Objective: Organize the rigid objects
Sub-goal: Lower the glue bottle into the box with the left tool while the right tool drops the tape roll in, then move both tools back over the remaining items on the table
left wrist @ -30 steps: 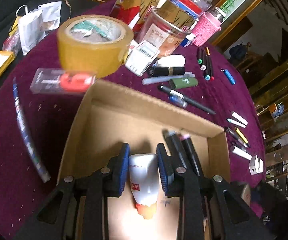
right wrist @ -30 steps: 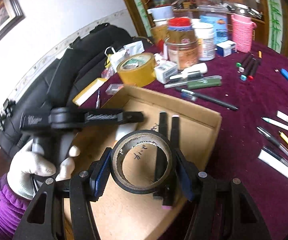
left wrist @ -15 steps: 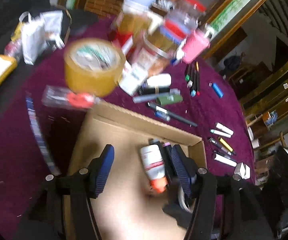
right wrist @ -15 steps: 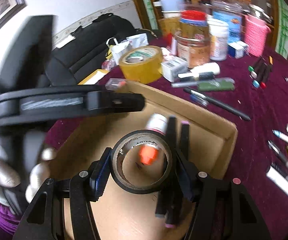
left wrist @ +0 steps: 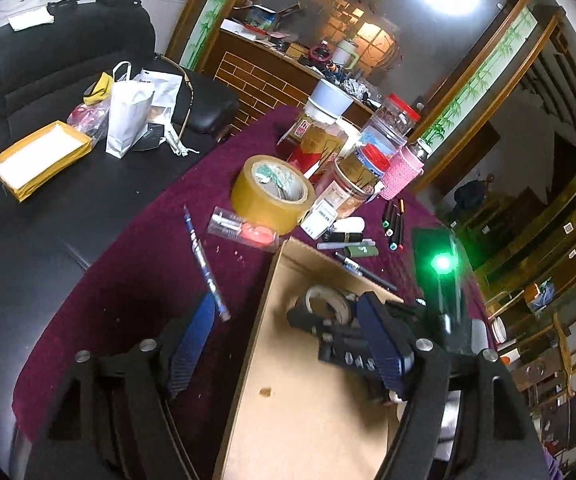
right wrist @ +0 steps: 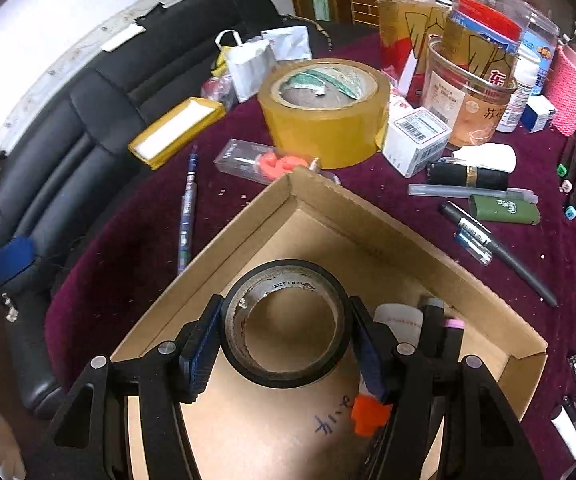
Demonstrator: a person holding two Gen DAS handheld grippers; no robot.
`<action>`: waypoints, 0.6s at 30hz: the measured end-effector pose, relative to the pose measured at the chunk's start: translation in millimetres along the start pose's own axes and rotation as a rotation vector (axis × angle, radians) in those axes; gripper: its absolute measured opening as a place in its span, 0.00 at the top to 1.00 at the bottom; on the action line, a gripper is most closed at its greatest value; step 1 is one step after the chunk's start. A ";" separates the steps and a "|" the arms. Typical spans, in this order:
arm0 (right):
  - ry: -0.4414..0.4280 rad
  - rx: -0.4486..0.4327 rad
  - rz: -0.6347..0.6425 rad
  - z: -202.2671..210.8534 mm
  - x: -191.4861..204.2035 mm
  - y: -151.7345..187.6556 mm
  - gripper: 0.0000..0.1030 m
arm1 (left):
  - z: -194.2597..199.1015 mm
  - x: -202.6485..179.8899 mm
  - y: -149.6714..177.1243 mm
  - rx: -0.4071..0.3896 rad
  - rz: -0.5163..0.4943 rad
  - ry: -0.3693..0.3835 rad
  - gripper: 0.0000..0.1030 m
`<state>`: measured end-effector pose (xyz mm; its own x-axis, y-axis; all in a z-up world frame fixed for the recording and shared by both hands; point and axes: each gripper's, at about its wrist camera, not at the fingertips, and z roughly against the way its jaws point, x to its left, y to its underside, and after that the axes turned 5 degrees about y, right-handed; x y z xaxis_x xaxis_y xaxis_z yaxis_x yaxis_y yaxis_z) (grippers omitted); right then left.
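Since the black tape roll (right wrist: 283, 326) is a light, stiff ring, it is best gripped across its outer rim, as the right gripper (right wrist: 283, 344) now clamps it above the cardboard box (right wrist: 404, 236). A glue bottle (right wrist: 398, 320) and markers (right wrist: 442, 330) lie inside, toward its right wall. The left gripper (left wrist: 288, 344), jaws just spread and empty, is held over the box's left wall, with the yellow tape roll (left wrist: 273, 194) beyond its far corner

Hidden and cut-off parts

From my right camera, the gripper (right wrist: 283, 340) and black tape (right wrist: 285, 326) covered most of the bottle (right wrist: 398, 318) and markers (right wrist: 442, 336) in the box (right wrist: 368, 216), whose near end ran off frame. In my left camera, the right gripper (left wrist: 328, 316) showed blurred.
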<state>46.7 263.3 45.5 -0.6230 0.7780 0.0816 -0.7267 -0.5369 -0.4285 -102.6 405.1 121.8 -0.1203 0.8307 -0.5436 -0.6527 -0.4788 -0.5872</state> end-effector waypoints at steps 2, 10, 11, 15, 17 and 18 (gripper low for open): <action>0.029 -0.007 -0.012 -0.8 -2.4 -0.7 0.36 | 3.4 2.1 4.8 -0.002 0.005 0.000 0.28; 0.010 -0.098 -0.092 34.6 -22.9 5.2 0.20 | 6.6 -17.5 14.9 -0.004 0.015 0.024 0.27; 0.018 -0.130 -0.092 48.9 -27.3 9.6 0.20 | 8.5 -21.7 16.6 -0.007 0.010 0.029 0.27; 0.089 -0.281 -0.103 110.6 -52.9 37.7 0.20 | 11.8 -55.7 28.4 -0.014 -0.051 0.044 0.21; 0.166 -0.378 -0.118 148.1 -78.3 63.8 0.17 | 8.4 -77.5 37.4 -0.008 -0.088 0.055 0.20; 0.209 -0.414 -0.128 160.8 -90.2 74.7 0.08 | 5.6 -87.4 41.9 0.001 -0.104 0.066 0.19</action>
<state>2.1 100.6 150.8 -0.4341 0.9008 -0.0074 -0.5905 -0.2908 -0.7529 -123.7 314.0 148.1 -0.0020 0.8555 -0.5178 -0.6595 -0.3904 -0.6424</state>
